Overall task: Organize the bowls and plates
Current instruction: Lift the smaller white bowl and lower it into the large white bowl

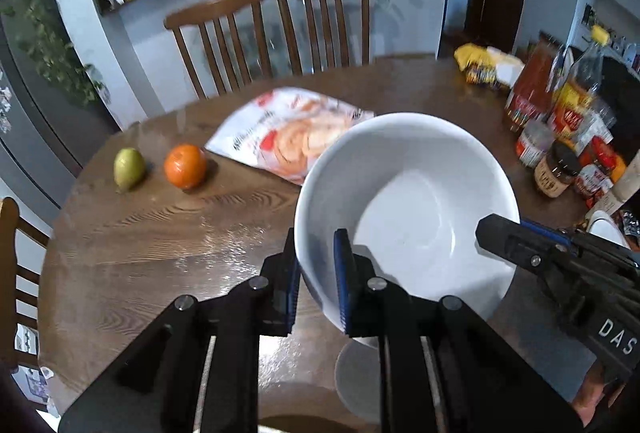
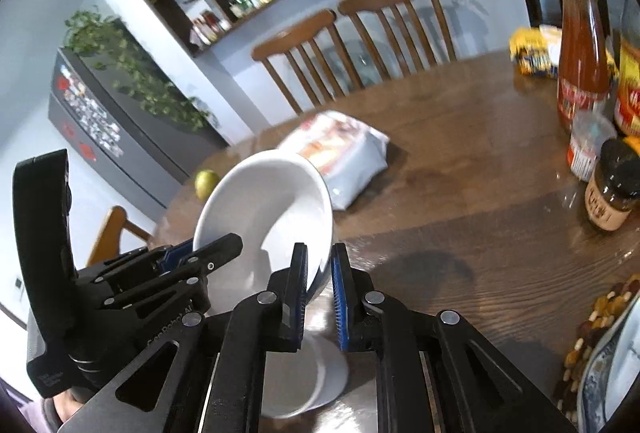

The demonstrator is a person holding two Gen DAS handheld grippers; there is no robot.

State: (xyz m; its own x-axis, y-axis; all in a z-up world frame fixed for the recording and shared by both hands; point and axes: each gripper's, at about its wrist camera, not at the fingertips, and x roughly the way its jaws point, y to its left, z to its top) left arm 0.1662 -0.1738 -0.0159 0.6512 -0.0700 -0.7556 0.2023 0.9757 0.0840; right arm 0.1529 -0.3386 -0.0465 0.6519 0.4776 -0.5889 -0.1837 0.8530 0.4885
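Observation:
A white bowl (image 1: 408, 201) hangs tilted above the wooden table (image 1: 160, 233), held from both sides. My left gripper (image 1: 318, 273) is shut on its near-left rim, one blue pad inside and one outside the wall. In the same view my right gripper (image 1: 504, 233) clamps the bowl's right rim. The right wrist view shows the bowl (image 2: 264, 209) with my right gripper (image 2: 320, 285) shut on its rim, and my left gripper (image 2: 208, 249) gripping the opposite edge. A second white dish (image 2: 304, 381) rests on the table right under the lifted bowl, partly hidden by the fingers.
On the table lie a pear (image 1: 129, 165), an orange (image 1: 185, 165) and a snack bag (image 1: 288, 129). Bottles and jars (image 1: 560, 121) crowd the right side. A patterned plate with nuts (image 2: 600, 365) sits at the near right. Two wooden chairs (image 1: 272, 33) stand beyond the far edge.

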